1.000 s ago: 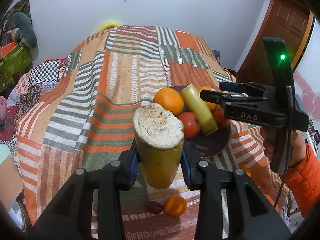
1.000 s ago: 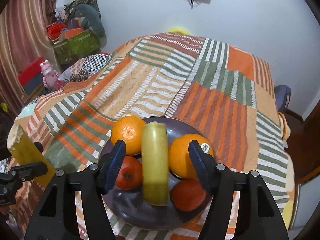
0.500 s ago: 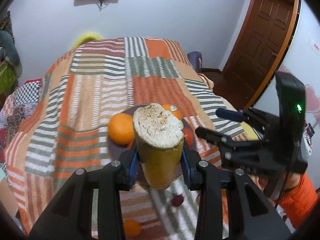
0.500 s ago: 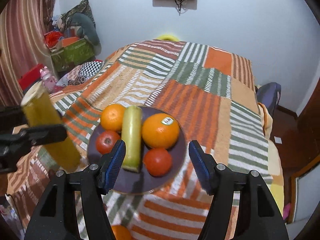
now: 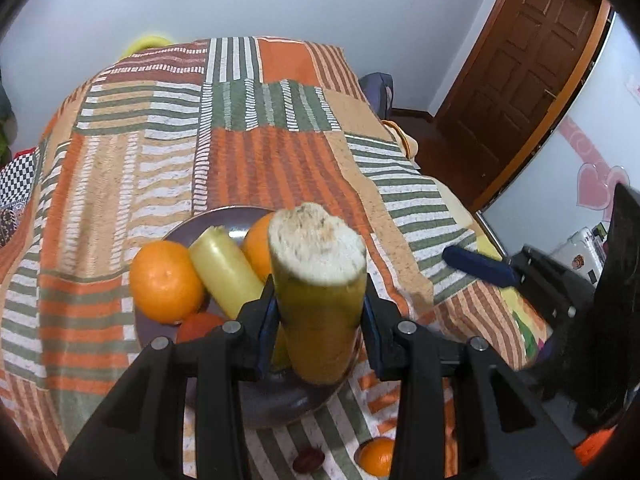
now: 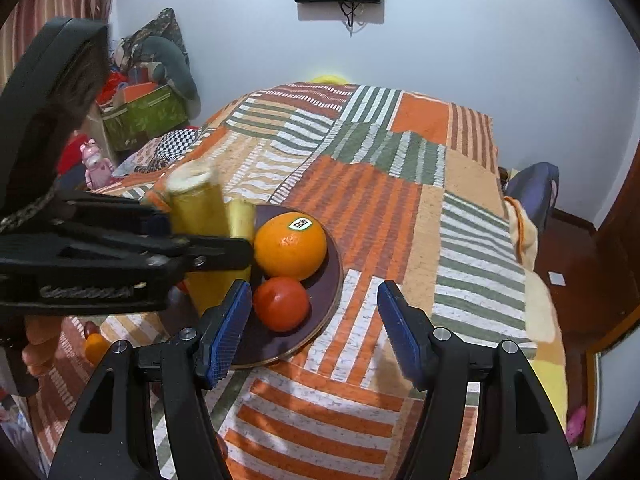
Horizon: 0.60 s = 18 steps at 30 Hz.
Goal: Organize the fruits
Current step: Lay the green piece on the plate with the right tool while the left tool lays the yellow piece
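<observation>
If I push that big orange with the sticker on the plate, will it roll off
Probably it would roll: the orange is round and smooth. The plate looks nearly flat, so little would stop it, though the tomato touching it might block one side.

Home bedroom: quilted bed (image 6: 400, 200), wooden door (image 5: 520, 80).

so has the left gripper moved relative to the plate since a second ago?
Yes. The left gripper, gripping the sugarcane piece, came in from left of the plate to over it.
</observation>
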Available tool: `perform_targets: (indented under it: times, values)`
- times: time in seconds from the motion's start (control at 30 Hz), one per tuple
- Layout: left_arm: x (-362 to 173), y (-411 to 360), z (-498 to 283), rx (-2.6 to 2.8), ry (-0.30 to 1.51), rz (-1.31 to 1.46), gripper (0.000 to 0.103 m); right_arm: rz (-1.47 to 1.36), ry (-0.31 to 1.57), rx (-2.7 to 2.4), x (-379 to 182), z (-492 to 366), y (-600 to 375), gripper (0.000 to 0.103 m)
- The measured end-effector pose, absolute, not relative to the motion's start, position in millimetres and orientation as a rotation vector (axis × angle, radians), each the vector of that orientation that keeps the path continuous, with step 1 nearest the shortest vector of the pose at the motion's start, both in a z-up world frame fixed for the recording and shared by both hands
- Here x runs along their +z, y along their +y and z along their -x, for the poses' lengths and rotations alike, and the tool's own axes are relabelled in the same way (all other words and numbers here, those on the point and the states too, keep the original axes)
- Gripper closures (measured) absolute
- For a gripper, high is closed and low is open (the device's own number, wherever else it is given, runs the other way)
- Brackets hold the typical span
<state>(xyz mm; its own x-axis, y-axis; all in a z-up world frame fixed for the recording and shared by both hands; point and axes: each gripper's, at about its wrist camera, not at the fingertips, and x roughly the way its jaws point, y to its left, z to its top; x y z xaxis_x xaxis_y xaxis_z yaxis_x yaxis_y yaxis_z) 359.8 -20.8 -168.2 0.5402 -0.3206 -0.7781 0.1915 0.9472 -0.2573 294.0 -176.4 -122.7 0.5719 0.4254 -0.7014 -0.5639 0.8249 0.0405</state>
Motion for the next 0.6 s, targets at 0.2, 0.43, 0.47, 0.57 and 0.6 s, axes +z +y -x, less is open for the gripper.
perform_targets:
  times: [0.2,0.43,0.47,0.57,0.6]
  values:
    - [-174.5,-21.3,-375.6,-0.273,0.968,0.154,0.066,0.200,0.773,0.606,-131.9,-295.1,-164.5,0.041]
    - [-181.6,-10.8,-379.9,-0.234,0.970,0.169,0.066,0.192,0.788,0.611,-140.1,-302.0,-150.6,0.040]
    - [-178.1,-10.1,-378.0,-0.231,0.957,0.162,0.066,0.186,0.786,0.612,-140.5,-303.2,-150.7,0.037]
    - [-165.2,-7.0,-370.0,-0.230,0.916,0.142,0.063,0.182,0.790,0.595,-140.1,-303.7,-149.9,0.036]
    - [-160.7,-5.9,-365.9,-0.224,0.904,0.127,0.062,0.181,0.795,0.593,-140.0,-303.9,-150.4,0.036]
